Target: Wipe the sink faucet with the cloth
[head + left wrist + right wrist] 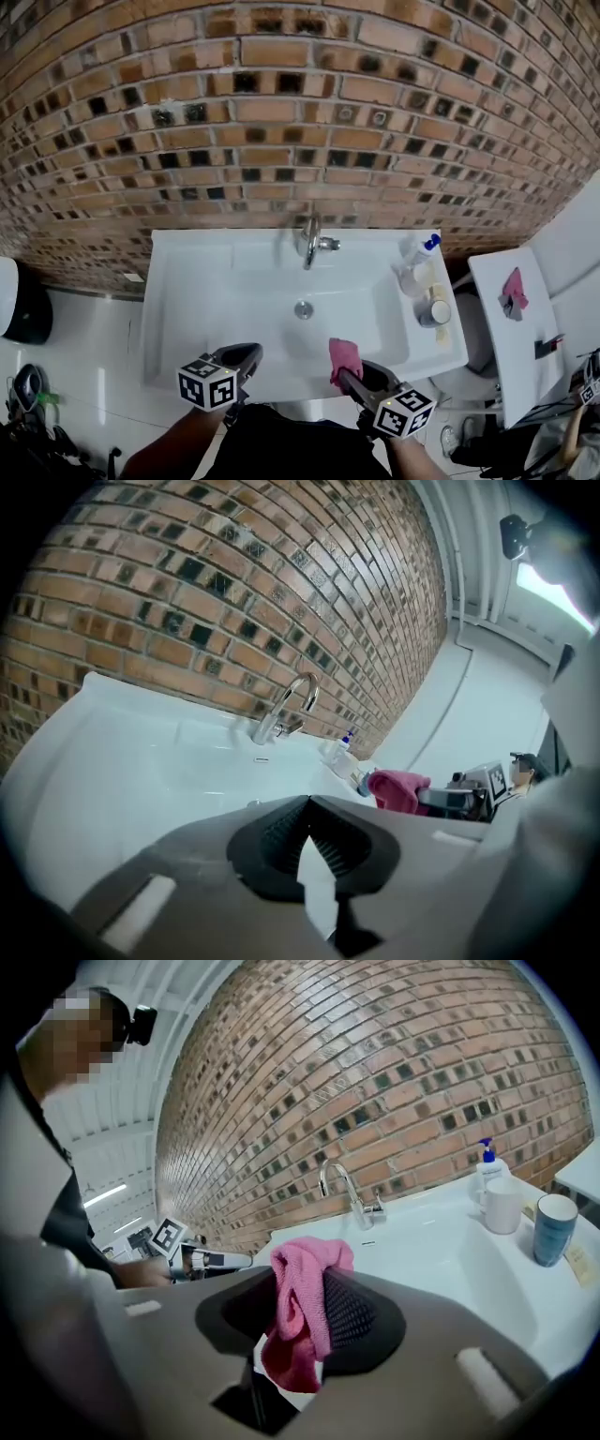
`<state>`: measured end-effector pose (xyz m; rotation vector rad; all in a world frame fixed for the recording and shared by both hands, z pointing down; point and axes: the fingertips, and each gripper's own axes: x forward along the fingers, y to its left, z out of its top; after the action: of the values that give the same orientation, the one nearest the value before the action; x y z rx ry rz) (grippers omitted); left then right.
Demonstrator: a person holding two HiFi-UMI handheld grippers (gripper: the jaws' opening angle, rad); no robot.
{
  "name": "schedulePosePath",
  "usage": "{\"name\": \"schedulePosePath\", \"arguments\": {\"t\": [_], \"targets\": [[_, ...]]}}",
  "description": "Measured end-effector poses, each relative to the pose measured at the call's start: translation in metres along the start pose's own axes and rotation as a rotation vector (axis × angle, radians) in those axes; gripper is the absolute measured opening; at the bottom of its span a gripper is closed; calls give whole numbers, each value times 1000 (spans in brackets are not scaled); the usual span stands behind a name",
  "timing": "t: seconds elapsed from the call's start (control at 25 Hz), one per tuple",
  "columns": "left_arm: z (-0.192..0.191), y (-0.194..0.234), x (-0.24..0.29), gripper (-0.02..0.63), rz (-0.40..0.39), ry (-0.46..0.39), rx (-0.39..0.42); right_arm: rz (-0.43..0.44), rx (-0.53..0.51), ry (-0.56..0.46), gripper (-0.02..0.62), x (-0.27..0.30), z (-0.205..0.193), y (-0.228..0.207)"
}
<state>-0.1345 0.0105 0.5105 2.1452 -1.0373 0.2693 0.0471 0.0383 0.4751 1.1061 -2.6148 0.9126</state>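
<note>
A chrome faucet point(311, 242) stands at the back of the white sink point(187, 281), against the brick wall. My right gripper point(345, 373) hovers over the sink's front rim, shut on a pink cloth point(344, 356) that sticks up from its jaws. In the right gripper view the pink cloth point(298, 1316) hangs between the dark pads and the faucet point(349, 1192) lies well ahead. My left gripper point(251, 352) is over the front rim further left. Its jaws point(307, 803) meet at the tips with nothing held. The faucet point(286, 710) is far beyond them.
On the sink's right ledge stand a pump bottle point(419, 253), a white mug point(412, 279) and a blue cup point(434, 312). A white side table point(525, 356) at the right carries another pink cloth point(513, 292). A dark bin point(23, 305) sits on the floor at left.
</note>
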Motion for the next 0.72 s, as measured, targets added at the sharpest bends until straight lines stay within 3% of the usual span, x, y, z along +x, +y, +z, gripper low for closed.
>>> {"name": "schedulePosePath", "arguments": {"t": [0.36,0.72], "targets": [[7,40,0,6,-43,42,24,-110,31,-56,146,29,14,-8],[11,39,16,6,-76,45,9,-170,-5,-64,146,33,35,-33]]}}
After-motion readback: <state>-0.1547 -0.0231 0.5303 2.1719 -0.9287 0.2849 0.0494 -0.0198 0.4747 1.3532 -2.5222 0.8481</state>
